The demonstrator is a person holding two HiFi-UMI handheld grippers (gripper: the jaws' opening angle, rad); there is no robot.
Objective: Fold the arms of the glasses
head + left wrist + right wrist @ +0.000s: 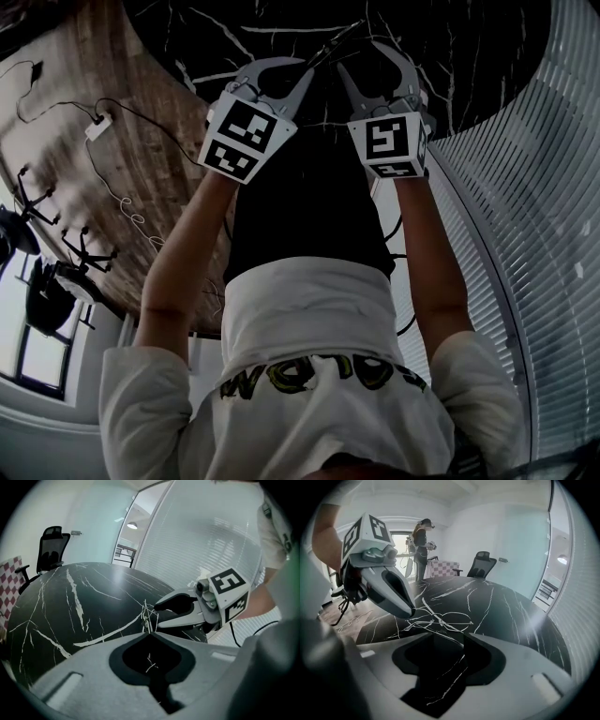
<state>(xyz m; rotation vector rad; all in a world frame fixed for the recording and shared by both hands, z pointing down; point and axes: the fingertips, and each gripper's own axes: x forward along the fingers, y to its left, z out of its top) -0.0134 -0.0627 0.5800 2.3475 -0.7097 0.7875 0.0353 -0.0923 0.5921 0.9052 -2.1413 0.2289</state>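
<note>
Two tongs meet at the glasses, a thin wire pair low over the black table. Whether the glasses rest on the table or hang just clear of it cannot be told.

Seen from the right tongs' camera, the frame's long axis runs crosswise, left to right, ahead of the right tongs. What looks like one arm of the glasses trails back from the frame toward that tool and into its gap. The next fold turns on that relation: the arm already lies along the right tongs' line, so the right hand is the nearer one to swing it in toward the lenses.

The left tongs sit at the left end of the glasses. Their jaws are clenched together, with the wire standing up right at the tips. By my reading they pinch the frame there and steady it.

The right tongs are released. Their jaws stand apart on the near side of the glasses, the thin arm passes between them, and neither pad appears to press on it.

The frame is light and springy, so a sideways push could twist it in the left grip.
</note>
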